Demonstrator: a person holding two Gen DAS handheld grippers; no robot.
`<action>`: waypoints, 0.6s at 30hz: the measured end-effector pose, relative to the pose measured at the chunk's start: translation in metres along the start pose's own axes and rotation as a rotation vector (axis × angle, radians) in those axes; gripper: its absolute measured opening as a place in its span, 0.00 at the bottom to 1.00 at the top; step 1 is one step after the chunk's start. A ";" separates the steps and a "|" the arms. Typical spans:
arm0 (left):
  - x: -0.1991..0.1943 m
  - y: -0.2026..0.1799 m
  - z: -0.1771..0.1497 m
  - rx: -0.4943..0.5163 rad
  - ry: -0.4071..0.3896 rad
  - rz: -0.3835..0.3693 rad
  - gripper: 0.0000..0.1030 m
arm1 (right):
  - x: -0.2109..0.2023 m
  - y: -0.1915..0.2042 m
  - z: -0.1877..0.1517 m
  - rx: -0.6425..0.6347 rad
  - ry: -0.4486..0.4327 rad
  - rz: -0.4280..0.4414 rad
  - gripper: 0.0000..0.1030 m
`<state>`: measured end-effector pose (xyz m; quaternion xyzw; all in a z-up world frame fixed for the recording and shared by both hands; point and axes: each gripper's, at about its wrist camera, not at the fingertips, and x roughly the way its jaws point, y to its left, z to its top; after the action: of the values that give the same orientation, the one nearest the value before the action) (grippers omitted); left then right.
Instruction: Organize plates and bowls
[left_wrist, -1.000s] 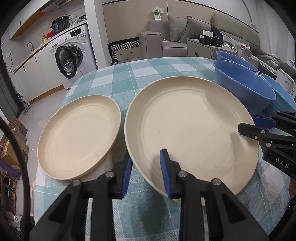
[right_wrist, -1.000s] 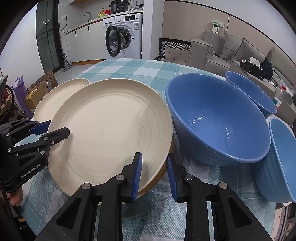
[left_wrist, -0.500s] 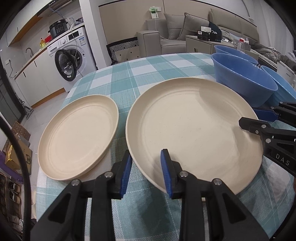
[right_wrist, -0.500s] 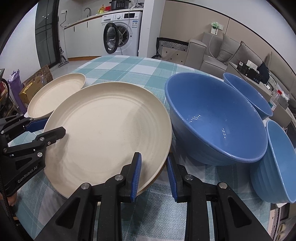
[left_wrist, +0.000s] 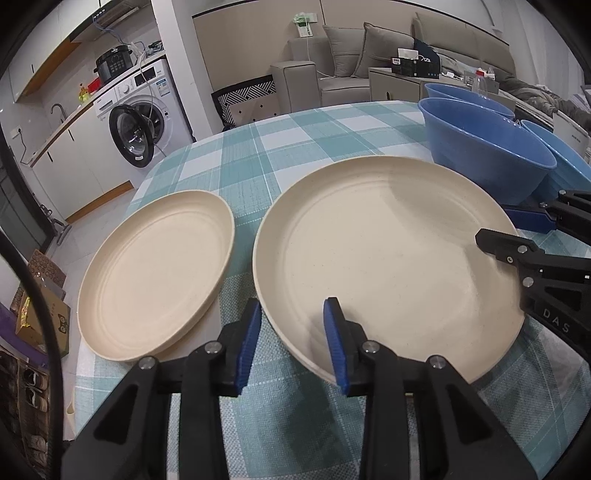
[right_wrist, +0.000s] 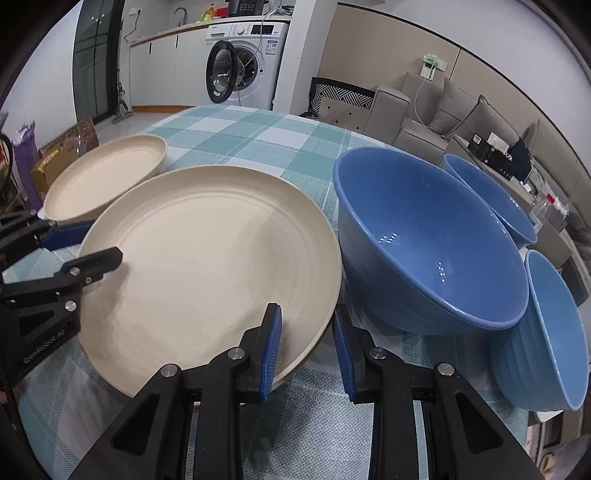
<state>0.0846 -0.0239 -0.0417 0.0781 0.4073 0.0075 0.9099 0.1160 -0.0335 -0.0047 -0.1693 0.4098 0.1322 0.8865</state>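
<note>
Teal-and-white checked cloth covers the round table (left_wrist: 314, 147), with a washing machine (left_wrist: 140, 122) and grey sofa (right_wrist: 424, 110) behind; the large round cream plate (left_wrist: 388, 258) sits near its front edge, the smaller cream plate (left_wrist: 155, 273) just beside it toward the left edge, and three blue bowls (right_wrist: 424, 236) crowd the right edge. The left gripper (left_wrist: 291, 339) and right gripper (right_wrist: 306, 347) each straddle opposite sides of the large plate's rim, jaws parted and gripping nothing yet. To lift well, I judge both should close together on the rim and rise level, clearing the nearest bowl.
</note>
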 end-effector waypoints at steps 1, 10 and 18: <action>0.000 0.000 0.000 0.002 0.000 0.001 0.32 | 0.001 0.001 0.000 -0.003 0.000 -0.005 0.28; 0.000 -0.001 -0.001 0.006 0.000 -0.004 0.36 | 0.002 0.000 0.000 0.001 -0.002 0.008 0.31; -0.005 0.010 0.002 -0.041 0.007 -0.072 0.51 | -0.008 -0.010 0.003 0.051 -0.030 0.086 0.51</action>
<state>0.0833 -0.0145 -0.0346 0.0447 0.4131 -0.0168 0.9095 0.1169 -0.0419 0.0051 -0.1270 0.4065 0.1623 0.8901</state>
